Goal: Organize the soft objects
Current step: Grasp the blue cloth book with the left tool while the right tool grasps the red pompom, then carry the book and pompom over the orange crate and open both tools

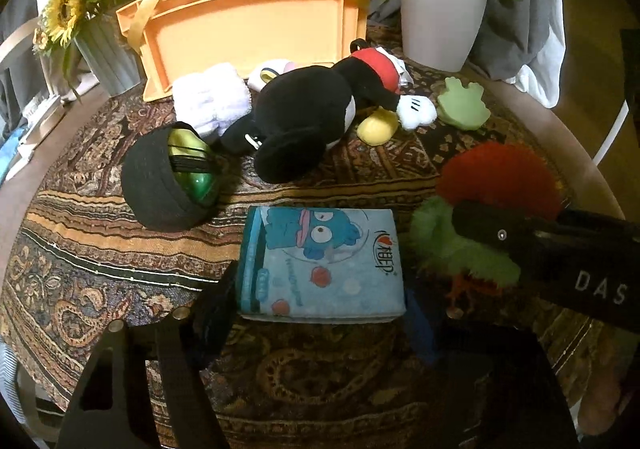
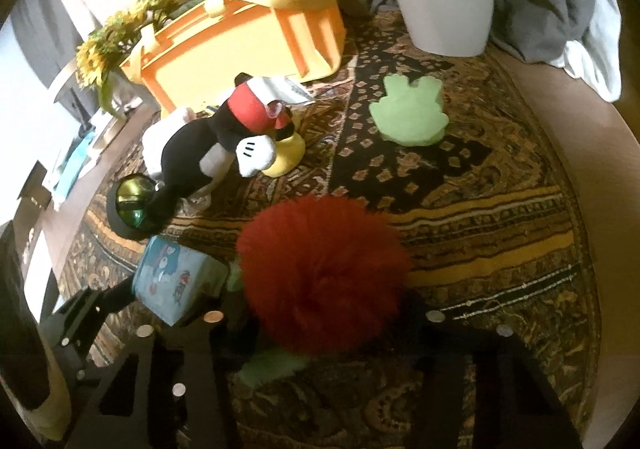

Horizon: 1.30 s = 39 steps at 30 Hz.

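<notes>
A light-blue soft pack with a cartoon print [image 1: 320, 261] lies on the patterned cloth, and my left gripper [image 1: 320, 309] is shut on it, one finger against each side. To its right lies a fluffy red-and-green toy [image 2: 320, 265]; my right gripper [image 2: 328, 317] is shut on the red fluff, and its black body [image 1: 520, 245] crosses the green part. Further back lie a black mouse plush [image 1: 308, 117], a white fuzzy item [image 1: 212, 97] and a green frog-shaped pad [image 1: 462, 103]. An orange basket with yellow straps [image 1: 248, 25] stands at the rear.
A black cap holding a shiny green ball [image 1: 176, 177] sits left of the pack. A sunflower vase [image 1: 104, 45] stands at the back left and a white plant pot [image 1: 440, 21] at the back right. Grey fabric hangs behind the round table's edge [image 2: 592, 177].
</notes>
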Available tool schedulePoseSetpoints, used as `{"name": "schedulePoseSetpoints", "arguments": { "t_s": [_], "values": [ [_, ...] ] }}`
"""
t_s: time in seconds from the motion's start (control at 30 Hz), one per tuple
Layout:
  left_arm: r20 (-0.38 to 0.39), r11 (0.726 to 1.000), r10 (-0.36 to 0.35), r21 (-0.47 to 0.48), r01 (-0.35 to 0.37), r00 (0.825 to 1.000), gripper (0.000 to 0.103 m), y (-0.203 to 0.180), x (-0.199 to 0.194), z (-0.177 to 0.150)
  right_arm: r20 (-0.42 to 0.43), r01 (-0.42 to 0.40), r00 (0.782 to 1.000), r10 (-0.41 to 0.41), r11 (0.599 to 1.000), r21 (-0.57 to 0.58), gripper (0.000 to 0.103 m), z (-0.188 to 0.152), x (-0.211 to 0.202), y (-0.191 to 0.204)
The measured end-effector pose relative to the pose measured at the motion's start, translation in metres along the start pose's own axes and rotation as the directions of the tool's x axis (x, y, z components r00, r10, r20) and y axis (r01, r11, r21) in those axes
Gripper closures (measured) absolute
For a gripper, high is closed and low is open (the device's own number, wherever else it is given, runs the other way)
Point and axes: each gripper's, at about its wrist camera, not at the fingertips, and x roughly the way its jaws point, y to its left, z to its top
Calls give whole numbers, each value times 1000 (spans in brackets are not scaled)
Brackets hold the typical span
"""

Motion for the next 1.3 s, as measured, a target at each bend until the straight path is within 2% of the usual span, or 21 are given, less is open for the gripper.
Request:
{"name": "schedulePoseSetpoints", "arguments": {
  "t_s": [0.17, 0.33, 0.67, 1.0, 1.3],
  "values": [
    [2, 1000, 10, -9, -10, 1000, 31, 1, -1, 0, 3, -7, 1000, 7, 1000, -29, 60, 1, -1, 3],
    [17, 999, 36, -27, -36, 999, 31, 2, -13, 3, 26, -15, 1000, 17, 998, -63, 61, 2, -11, 6],
    [109, 994, 46, -101, -35, 993, 31, 9, -51, 22, 108, -34, 993, 46, 994, -108, 61, 21, -48, 19],
    [206, 988, 85, -142, -56, 975, 31, 29, -86, 47, 199, -36, 978, 64, 989, -142, 61, 47, -73, 52],
    [285, 989, 85, -142, -46, 955, 31, 69, -106, 78, 289, -10, 956, 51, 990, -141, 61, 75, -80, 92]
  ]
}}
